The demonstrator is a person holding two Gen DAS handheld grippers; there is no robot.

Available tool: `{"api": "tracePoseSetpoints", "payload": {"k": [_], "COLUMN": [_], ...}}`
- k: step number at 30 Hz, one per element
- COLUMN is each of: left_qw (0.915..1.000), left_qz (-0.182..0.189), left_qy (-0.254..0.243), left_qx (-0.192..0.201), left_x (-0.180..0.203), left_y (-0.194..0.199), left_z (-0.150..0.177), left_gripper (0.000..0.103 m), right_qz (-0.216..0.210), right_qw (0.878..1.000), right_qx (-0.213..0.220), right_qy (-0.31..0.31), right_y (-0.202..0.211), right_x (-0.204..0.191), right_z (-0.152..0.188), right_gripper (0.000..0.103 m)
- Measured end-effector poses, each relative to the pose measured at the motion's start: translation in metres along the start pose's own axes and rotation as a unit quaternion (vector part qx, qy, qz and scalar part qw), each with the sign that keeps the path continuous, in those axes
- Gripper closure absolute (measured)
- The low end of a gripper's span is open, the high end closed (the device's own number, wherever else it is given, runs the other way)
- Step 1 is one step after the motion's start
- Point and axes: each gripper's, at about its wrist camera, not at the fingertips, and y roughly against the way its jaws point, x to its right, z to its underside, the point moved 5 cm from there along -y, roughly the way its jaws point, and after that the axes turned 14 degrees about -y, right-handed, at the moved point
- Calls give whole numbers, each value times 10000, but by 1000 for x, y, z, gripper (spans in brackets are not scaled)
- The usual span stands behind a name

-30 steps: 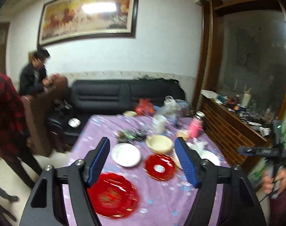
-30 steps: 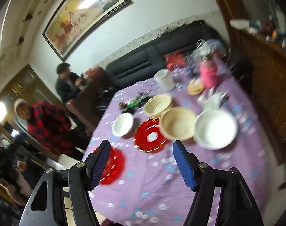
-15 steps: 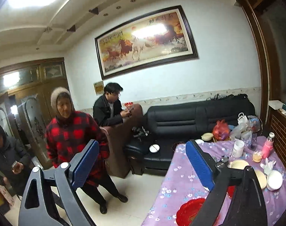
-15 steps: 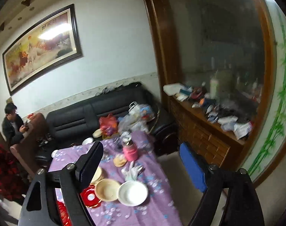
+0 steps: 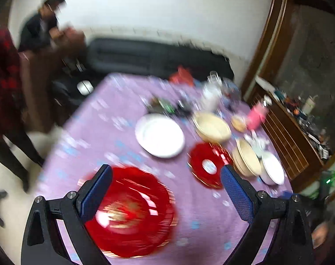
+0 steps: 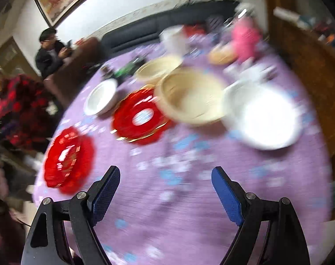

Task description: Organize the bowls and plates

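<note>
A purple flowered tablecloth (image 5: 101, 132) carries the dishes. In the left wrist view a large red plate (image 5: 134, 212) lies just under my open, empty left gripper (image 5: 166, 190). Beyond it lie a white plate (image 5: 159, 138), a small red plate (image 5: 208, 165), a cream bowl (image 5: 211, 127), a second cream bowl (image 5: 247, 160) and a white bowl (image 5: 272, 171). In the right wrist view my open, empty right gripper (image 6: 165, 190) hangs above bare cloth, with the large red plate (image 6: 68, 156), small red plate (image 6: 141, 116), cream bowl (image 6: 191, 96) and white bowl (image 6: 262, 116) ahead. Both views are motion-blurred.
A pink bottle (image 5: 256, 116), a white cup (image 5: 209, 96) and small clutter stand at the table's far end. A black sofa (image 5: 145, 57) is behind it, a wooden sideboard (image 5: 295, 137) on the right. Two people (image 6: 24, 101) stand left of the table.
Both grippers have swung back down from the room toward the table and sit closer to the dishes. Both stay open. No dish has moved.
</note>
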Motion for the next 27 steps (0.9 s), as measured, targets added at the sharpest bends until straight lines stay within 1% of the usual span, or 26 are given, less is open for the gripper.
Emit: {"api": "tracePoseSetpoints", "payload": {"k": [2,4,7,10,12,14,15,17,18,19,20,21,22,23,27], "left_qw": [9990,9977,9962,9939,9922,9904,9899,9887,9881,9876,9872,9874,9873,9869,9845], "left_qz": [301,415,419,415,397,404,393,381,383,384,382,378,391,423,484], "left_qy": [30,-12,16,95,109,153,177,250,284,308,325,323,324,336,381], "left_qx": [-320,-545,-769,-1016,-1175,-1311,-1354,-1429,-1462,-1490,-1512,-1500,-1507,-1523,-1641], "left_x": [23,36,51,58,59,58,57,55,54,53,53,53,54,55,61], "left_y": [-42,-72,-109,-141,-158,-170,-175,-184,-188,-191,-194,-195,-195,-196,-202], "left_z": [4,7,7,9,11,15,16,19,20,21,20,20,20,20,24], "left_gripper": [5,5,5,6,9,15,17,20,21,23,24,24,24,25,26], "right_qz": [-256,-330,-237,-204,-109,-56,-42,-63,-45,-31,-63,-108,-127,-148,-191], "right_qw": [9992,9986,9991,9985,9981,9972,9962,9948,9942,9936,9934,9932,9929,9930,9944], "right_qx": [-233,-309,-230,-173,-164,-125,-74,169,193,247,236,133,97,56,-179], "right_qy": [-173,-274,-268,-484,-585,-731,-871,-1001,-1061,-1100,-1116,-1154,-1180,-1174,-1027], "right_y": [-31,-56,-83,-102,-113,-125,-132,-133,-136,-137,-139,-143,-145,-145,-137], "right_x": [-10,-17,-22,-19,-15,-8,-4,-1,0,0,-1,-1,-1,-1,2], "right_z": [3,1,-11,-25,-33,-42,-46,-55,-59,-63,-65,-65,-65,-64,-53], "right_gripper": [17,17,17,18,22,29,31,43,47,56,70,75,84,86,86]}}
